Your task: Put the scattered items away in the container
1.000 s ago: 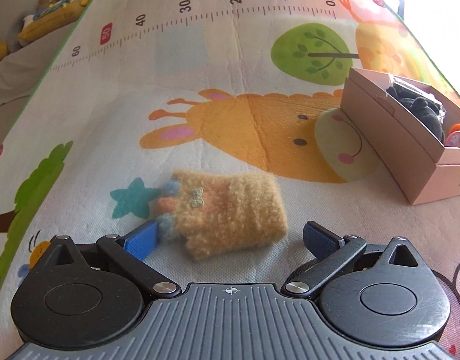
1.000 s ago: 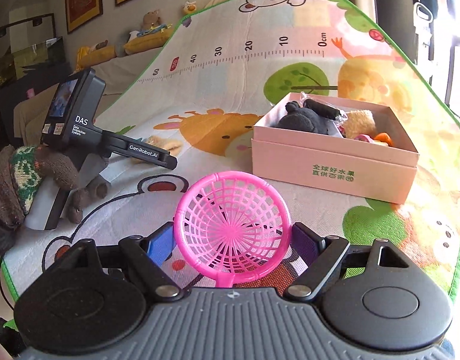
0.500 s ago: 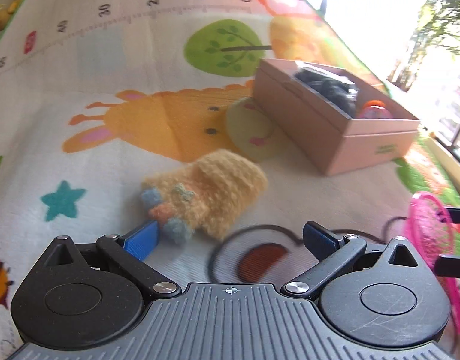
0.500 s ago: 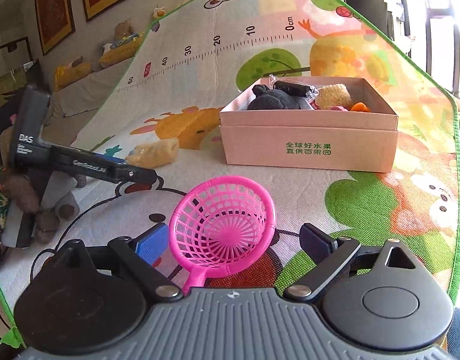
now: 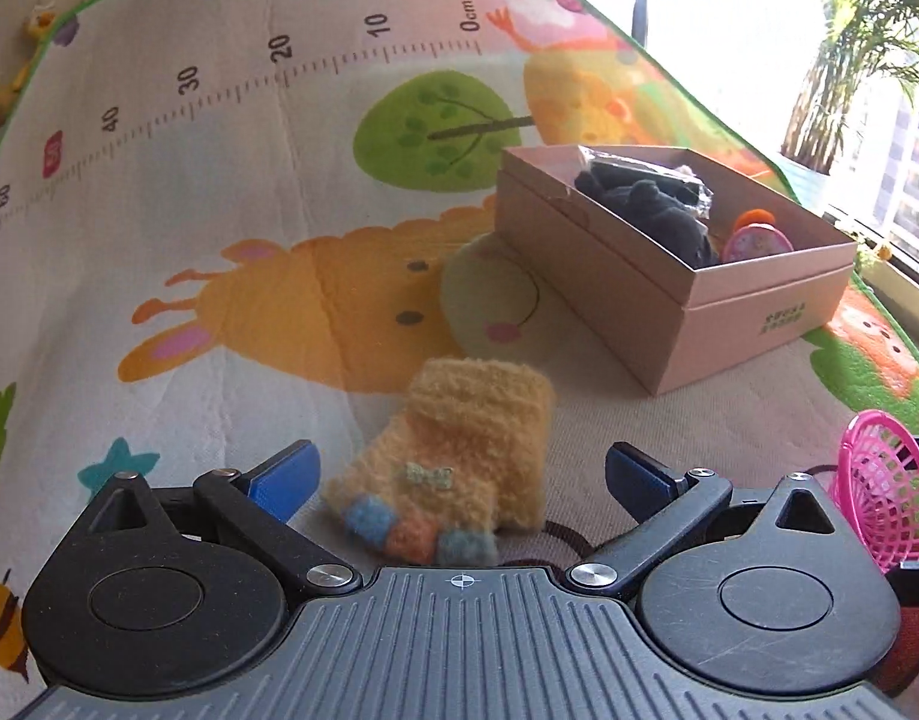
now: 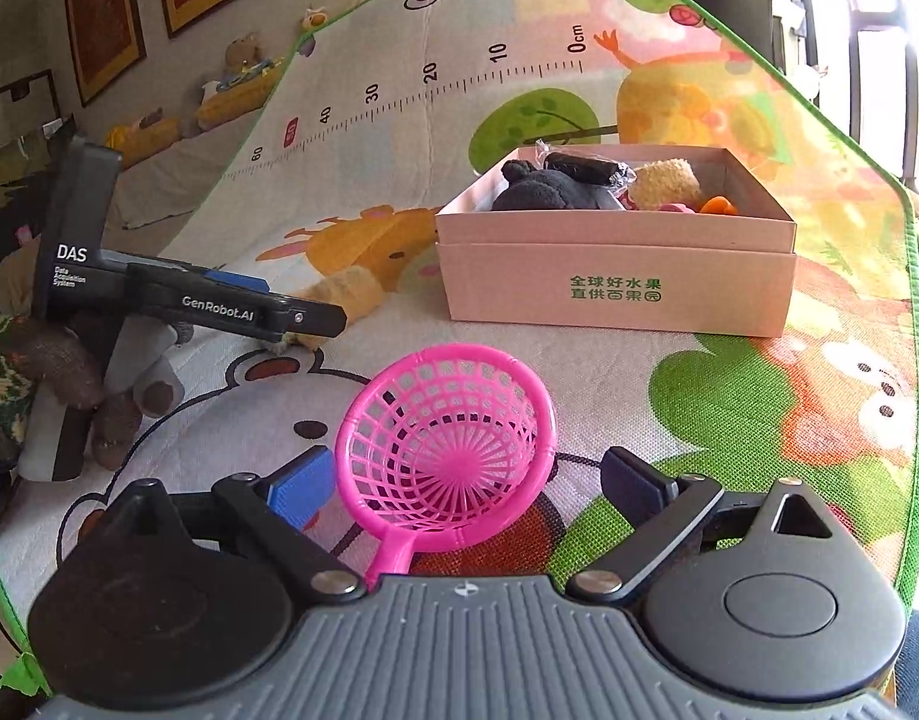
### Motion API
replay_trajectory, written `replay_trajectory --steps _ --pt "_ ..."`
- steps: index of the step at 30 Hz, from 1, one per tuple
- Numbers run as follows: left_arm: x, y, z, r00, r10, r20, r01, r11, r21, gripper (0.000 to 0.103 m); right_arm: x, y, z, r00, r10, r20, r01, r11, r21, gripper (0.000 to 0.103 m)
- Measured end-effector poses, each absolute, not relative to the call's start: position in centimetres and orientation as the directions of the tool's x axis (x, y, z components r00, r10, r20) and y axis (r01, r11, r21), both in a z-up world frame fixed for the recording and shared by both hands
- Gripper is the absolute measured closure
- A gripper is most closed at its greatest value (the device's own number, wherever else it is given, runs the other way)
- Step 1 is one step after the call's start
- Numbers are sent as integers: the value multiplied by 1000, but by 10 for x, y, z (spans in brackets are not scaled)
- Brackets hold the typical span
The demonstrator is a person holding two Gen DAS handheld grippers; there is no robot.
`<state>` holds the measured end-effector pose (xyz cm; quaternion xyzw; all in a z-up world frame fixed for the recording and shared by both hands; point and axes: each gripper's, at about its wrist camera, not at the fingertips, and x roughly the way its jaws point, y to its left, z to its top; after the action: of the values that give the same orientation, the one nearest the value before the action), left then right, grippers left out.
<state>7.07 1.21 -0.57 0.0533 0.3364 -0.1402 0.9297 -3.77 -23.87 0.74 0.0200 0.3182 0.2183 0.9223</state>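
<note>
A fuzzy orange glove with blue and orange fingertips lies on the play mat. It sits between the fingers of my left gripper, which stands open, both pads clear of the wool. A pink plastic strainer rests on the mat between the wide-open fingers of my right gripper; the right pad is well off its rim. The pink cardboard box stands beyond, holding a black plush, a wrapped dark packet, a fuzzy orange piece and small toys. From the right wrist, the left gripper reaches over the glove.
The mat carries a printed ruler and cartoon animals. The box is to the glove's right, the strainer at the far right edge. A person's hand in a knitted glove holds the left gripper. Cushions and plush toys line the far wall.
The left gripper swung right and closed in until the glove lay between its fingers. The right gripper's fingers spread wider and the strainer now lies tilted and loose between them.
</note>
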Motion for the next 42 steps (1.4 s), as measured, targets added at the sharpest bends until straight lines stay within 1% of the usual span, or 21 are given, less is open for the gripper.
replay_trajectory --steps 5,7,8,9,11,15,18,22,25,28,29,30,33,35,37,38,39,40,42 --pt "83 2 -11 743 -197 -639 282 959 33 1 -38 -239 7 702 414 -580 -388 905 177 5" --pt "83 0 -12 741 -193 -643 282 959 38 8 -38 -239 7 701 415 -580 -388 904 178 5" --pt "83 0 -12 738 -191 -647 280 959 37 21 -37 -239 7 700 415 -581 -387 904 180 5" --pt "83 1 -13 736 -186 -651 276 960 37 26 -37 -239 6 699 416 -581 -387 904 182 5" --pt "83 6 -13 732 -193 -653 267 963 15 27 -37 -239 6 697 417 -583 -385 904 186 5" --pt "73 10 -9 730 -220 -647 272 962 -20 36 -36 -240 5 694 420 -585 -381 903 196 4" --pt "52 10 -2 718 -267 -642 296 953 -66 40 -35 -241 5 695 420 -584 -376 904 202 4" --pt "17 11 2 675 -354 -648 336 929 -157 40 -35 -241 5 697 417 -584 -374 905 202 3" --pt "-10 8 -1 653 -384 -653 353 917 -187 38 -35 -241 5 697 415 -585 -373 906 198 3" --pt "-23 5 -6 656 -383 -650 359 916 -178 22 -37 -240 5 705 404 -583 -367 911 187 3" --pt "-25 3 -8 661 -382 -646 365 916 -168 11 -39 -240 7 719 386 -578 -357 919 170 3" --pt "-26 2 -9 665 -378 -644 367 916 -159 6 -42 -238 9 742 355 -569 -340 930 136 3" --pt "-30 -2 -13 685 -368 -629 367 920 -138 3 -60 -224 16 811 262 -522 -340 939 -58 3" --pt "-31 -3 -14 689 -368 -625 365 921 -140 2 -73 -214 20 836 251 -488 -371 914 -166 4" --pt "-30 0 -14 693 -375 -616 355 921 -161 1 -80 -205 23 822 282 -494 -422 885 -196 16" --pt "-30 2 -14 695 -378 -611 348 921 -173 1 -81 -200 24 809 295 -508 -444 873 -200 27" --pt "-30 5 -14 697 -386 -605 343 920 -191 1 -79 -194 23 796 300 -526 -463 861 -210 34" --pt "-30 8 -14 696 -398 -597 342 916 -211 1 -77 -188 21 788 296 -541 -475 850 -227 38" --pt "-29 14 -15 694 -422 -583 341 906 -249 1 -71 -177 14 778 274 -566 -486 833 -264 54"
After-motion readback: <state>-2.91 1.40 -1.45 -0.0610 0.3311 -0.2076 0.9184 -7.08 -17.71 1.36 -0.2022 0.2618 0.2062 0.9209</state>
